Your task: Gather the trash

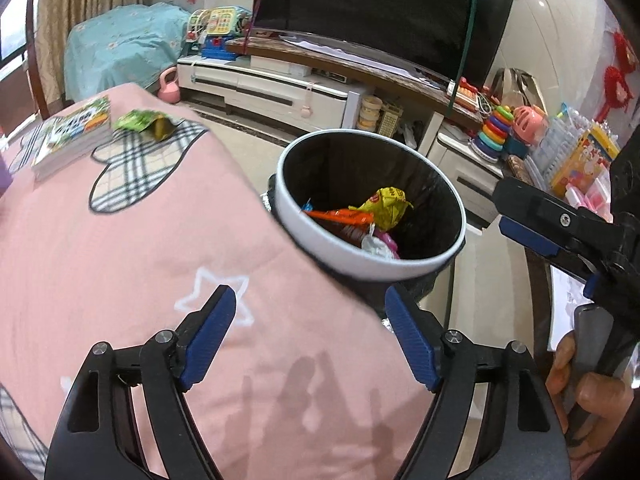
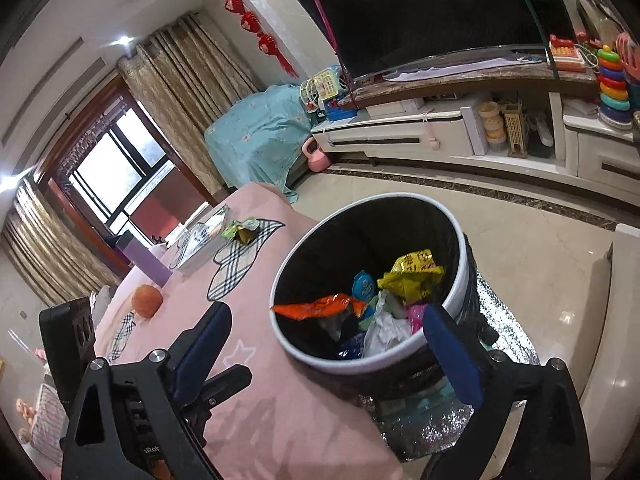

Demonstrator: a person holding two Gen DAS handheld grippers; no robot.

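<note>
Jaws wide, empty — left gripper (image 1: 310,334), right gripper (image 2: 326,354); yellow wrapper (image 2: 412,274) print perhaps Chinese, unreadable.

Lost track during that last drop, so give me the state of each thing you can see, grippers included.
Left gripper: open, nothing between the pads.
Right gripper: open, empty, over the bin's near rim.
Trash bin: upright, lidless, partly filled with wrappers.
Green wrapper: crumpled, lying on the table by the books, not yet collected.
Books: stacked flat, closed.
TV: off.
</note>
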